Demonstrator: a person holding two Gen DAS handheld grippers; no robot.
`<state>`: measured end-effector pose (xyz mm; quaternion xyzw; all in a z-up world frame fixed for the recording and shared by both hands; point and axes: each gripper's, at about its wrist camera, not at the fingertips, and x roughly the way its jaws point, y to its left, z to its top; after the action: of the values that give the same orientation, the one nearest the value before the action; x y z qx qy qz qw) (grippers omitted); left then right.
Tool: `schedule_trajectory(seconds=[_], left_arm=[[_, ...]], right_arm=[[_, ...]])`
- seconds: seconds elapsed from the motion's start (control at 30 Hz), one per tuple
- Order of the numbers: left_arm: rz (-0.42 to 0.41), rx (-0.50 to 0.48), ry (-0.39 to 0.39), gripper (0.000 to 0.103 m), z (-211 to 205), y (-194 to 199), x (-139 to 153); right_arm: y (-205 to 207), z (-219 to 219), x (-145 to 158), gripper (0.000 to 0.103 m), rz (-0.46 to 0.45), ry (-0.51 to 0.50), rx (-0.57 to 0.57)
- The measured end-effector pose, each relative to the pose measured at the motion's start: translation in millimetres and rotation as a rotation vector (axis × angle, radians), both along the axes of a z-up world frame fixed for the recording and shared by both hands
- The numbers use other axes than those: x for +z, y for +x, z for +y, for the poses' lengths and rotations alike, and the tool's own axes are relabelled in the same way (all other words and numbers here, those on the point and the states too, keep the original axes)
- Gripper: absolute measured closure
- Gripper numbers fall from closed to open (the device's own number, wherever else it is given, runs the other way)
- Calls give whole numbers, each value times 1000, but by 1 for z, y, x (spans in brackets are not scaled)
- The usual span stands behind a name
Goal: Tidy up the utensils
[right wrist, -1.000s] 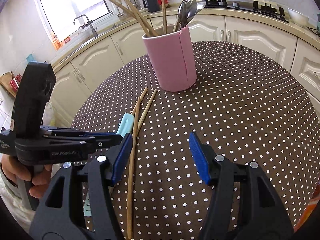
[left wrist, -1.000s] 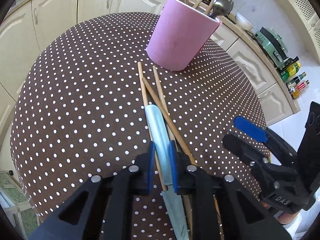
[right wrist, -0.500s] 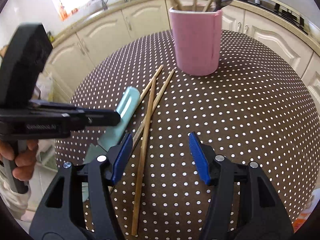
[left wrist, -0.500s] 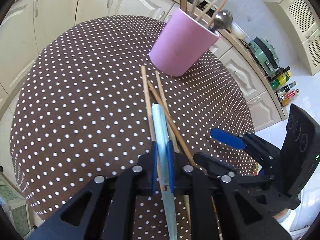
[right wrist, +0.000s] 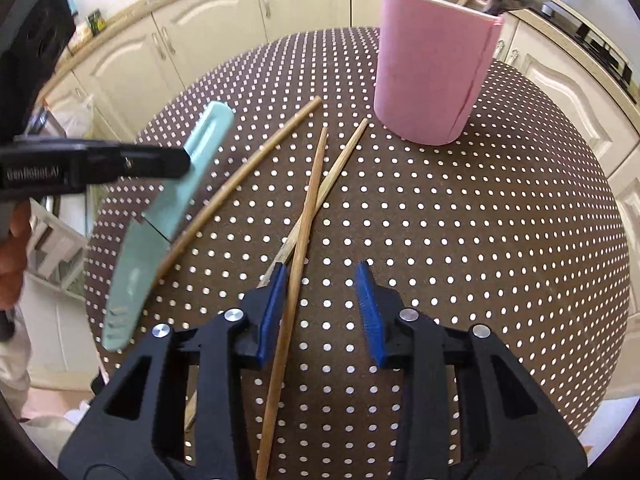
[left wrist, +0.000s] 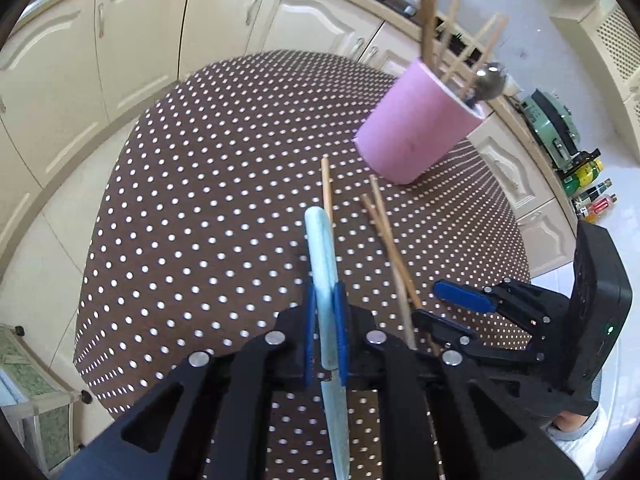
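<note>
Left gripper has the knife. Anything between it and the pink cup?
Nothing visible on the way. The left gripper is shut on the knife, lifted off the table. Three loose chopsticks lie flat below the path. The pink cup already holds chopsticks and spoons, so the opening is crowded.

left wrist: we look down-forward, close over brown polka-dot tablecloth (left wrist: pixel 200 208) | right wrist: lower, forward | we share pink cylindrical utensil holder (left wrist: pixel 418 132) (right wrist: pixel 434 76), loose wooden chopsticks (left wrist: pixel 390 248) (right wrist: pixel 308 196)
</note>
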<state>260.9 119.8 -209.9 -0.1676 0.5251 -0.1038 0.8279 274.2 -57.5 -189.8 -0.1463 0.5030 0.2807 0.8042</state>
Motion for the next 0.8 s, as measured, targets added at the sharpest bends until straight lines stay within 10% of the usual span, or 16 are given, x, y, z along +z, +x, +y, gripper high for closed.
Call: schedule_trajectory(seconds=[0.43, 0.53, 0.8], left_arm=[[67, -4, 86, 92, 0, 29, -9], [85, -3, 123, 74, -4, 31, -9], [85, -61, 214, 71, -7, 26, -5]], right_arm=[[16, 20, 2, 81, 38, -97, 52], [18, 24, 0, 82, 46, -105, 60], [20, 11, -9, 82, 48, -112, 66]])
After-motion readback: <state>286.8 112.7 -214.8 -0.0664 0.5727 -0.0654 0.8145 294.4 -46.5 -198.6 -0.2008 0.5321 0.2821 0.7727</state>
